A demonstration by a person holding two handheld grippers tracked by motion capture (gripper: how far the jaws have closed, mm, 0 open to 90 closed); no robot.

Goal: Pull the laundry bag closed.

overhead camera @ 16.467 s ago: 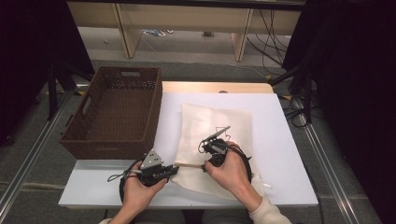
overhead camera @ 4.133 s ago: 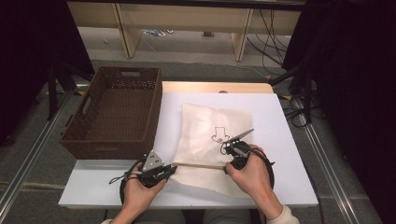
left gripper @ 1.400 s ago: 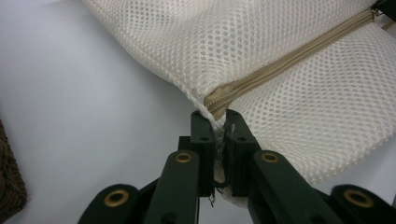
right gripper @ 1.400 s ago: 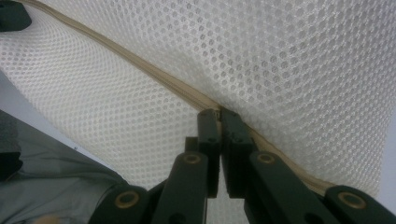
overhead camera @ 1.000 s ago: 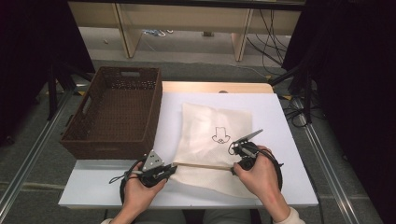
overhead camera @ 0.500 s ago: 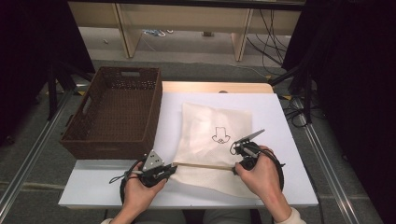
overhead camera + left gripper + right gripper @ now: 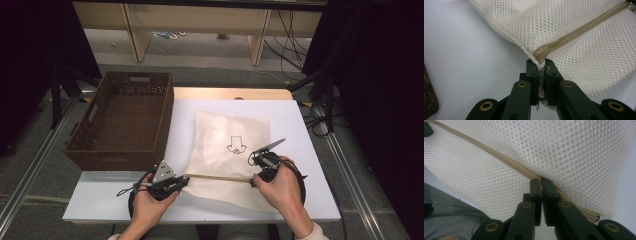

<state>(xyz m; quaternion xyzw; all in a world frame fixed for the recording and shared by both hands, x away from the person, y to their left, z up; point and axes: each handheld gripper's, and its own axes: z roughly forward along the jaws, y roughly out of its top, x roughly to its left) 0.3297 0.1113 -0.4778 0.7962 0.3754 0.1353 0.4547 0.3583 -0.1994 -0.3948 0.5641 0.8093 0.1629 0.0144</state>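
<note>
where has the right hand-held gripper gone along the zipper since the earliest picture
Yes, the right hand-held gripper has moved rightward along the zipper, away from the basket.

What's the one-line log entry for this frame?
left gripper: shut on mesh bag corner | right gripper: shut on zipper

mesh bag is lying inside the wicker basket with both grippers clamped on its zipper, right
Not quite. The mesh bag lies on the white table, beside the wicker basket, as the high view shows. The left gripper and right gripper are clamped on its zipper.
</note>
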